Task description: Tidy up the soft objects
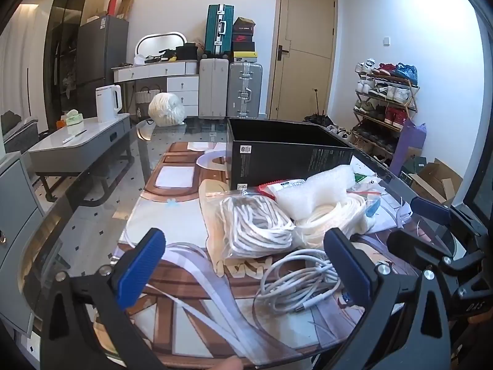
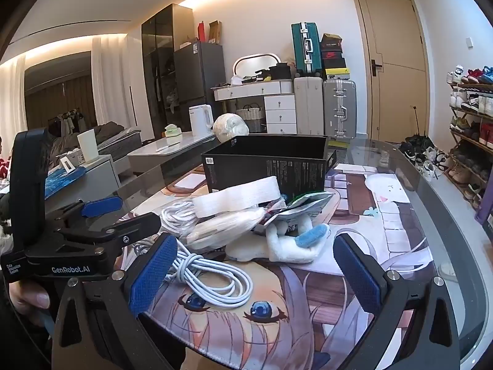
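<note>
You are holding both tools above the printed mat with nothing in either: the left gripper (image 1: pixel 246 265) is standing wide open at the bottom of its own view, and the right gripper (image 2: pixel 255 265) is gaping just as wide at the bottom of its view. The soft things are lying heaped at the centre of each frame, just in front of the open black box (image 1: pixel 286 154), which is probably where they are going. The loose white cable (image 1: pixel 302 280) is sitting nearest the left tool's fingers, and that is your first risk: its loops are likely to trail and snag the bagged cord (image 1: pixel 255 228) if you are lifting from one strand. The foam sheet (image 2: pixel 243 195) is resting on top of the heap, so pulling anything from beneath is liable to tip it off the glass table (image 2: pixel 431 191). The slick bags may also be sliding out of a shallow pinch. Only the right wrist view is showing the white plush toy (image 2: pixel 286 243) with its blue part, lying at centre behind the cable; the left wrist view is hiding it behind the heap, yet is showing the bagged cord plainly
</note>
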Demonstrator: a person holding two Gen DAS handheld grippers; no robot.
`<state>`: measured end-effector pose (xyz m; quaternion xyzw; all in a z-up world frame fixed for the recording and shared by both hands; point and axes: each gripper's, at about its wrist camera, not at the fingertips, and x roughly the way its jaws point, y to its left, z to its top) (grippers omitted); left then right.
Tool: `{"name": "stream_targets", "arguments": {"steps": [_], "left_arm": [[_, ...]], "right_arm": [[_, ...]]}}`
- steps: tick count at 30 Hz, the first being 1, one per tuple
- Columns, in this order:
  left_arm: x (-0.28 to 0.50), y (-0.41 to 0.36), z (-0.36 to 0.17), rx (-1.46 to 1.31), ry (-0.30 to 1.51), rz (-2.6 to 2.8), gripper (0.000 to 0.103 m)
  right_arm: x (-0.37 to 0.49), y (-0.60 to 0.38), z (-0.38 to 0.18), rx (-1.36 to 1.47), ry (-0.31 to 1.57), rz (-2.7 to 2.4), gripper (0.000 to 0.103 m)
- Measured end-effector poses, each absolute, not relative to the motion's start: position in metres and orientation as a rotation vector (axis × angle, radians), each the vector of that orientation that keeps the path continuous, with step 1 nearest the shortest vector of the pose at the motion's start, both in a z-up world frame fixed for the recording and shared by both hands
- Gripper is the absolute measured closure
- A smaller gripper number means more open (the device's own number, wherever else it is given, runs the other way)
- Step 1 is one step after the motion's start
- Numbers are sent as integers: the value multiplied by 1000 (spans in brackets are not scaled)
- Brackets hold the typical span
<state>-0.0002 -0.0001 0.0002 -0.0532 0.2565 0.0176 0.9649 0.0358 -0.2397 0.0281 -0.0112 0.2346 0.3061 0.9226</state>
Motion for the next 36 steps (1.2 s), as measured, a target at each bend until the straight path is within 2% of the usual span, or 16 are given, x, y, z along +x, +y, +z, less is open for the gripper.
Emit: {"name": "stream_targets", "arguments": {"steps": [36], "left_arm": [[-2, 8, 1, -121, 502, 36, 0]], "right_arm": [[40, -244, 22, -19, 526, 603, 0]]}}
